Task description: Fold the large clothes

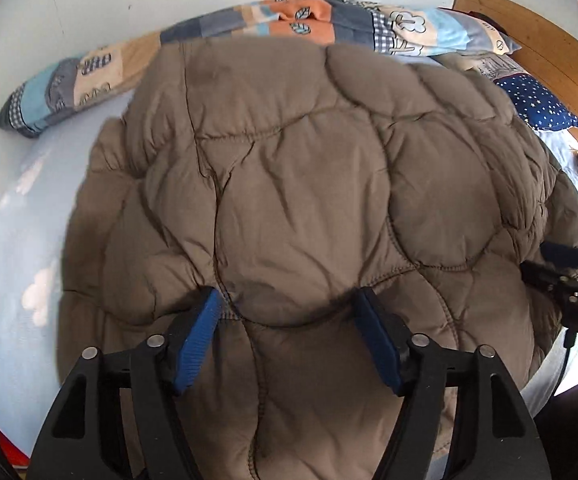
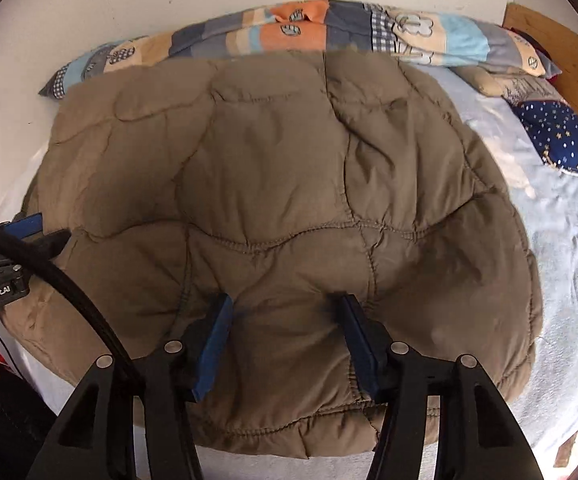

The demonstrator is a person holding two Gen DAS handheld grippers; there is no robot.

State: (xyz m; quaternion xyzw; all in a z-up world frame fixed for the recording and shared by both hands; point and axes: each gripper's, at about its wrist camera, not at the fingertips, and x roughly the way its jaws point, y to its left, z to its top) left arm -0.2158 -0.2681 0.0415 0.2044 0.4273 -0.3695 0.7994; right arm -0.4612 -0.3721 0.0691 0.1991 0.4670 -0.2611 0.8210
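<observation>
Quilted jacket (image 1: 309, 200) lies folded into a thick brown bundle on the bed, both grippers empty above it.

Pale blue sheet (image 2: 549, 240) carries the bundle near the bed's middle, its far edge close to the patchwork duvet (image 1: 289, 20) rolled along the wall, likely pushed there to clear folding room; a starry pillow (image 2: 569, 140) sits far right. Left gripper (image 1: 289, 308) and right gripper (image 2: 285, 312) hang over the near edge, jaws apart with nothing pinched between them, probably placed to press or regrip the fold.
</observation>
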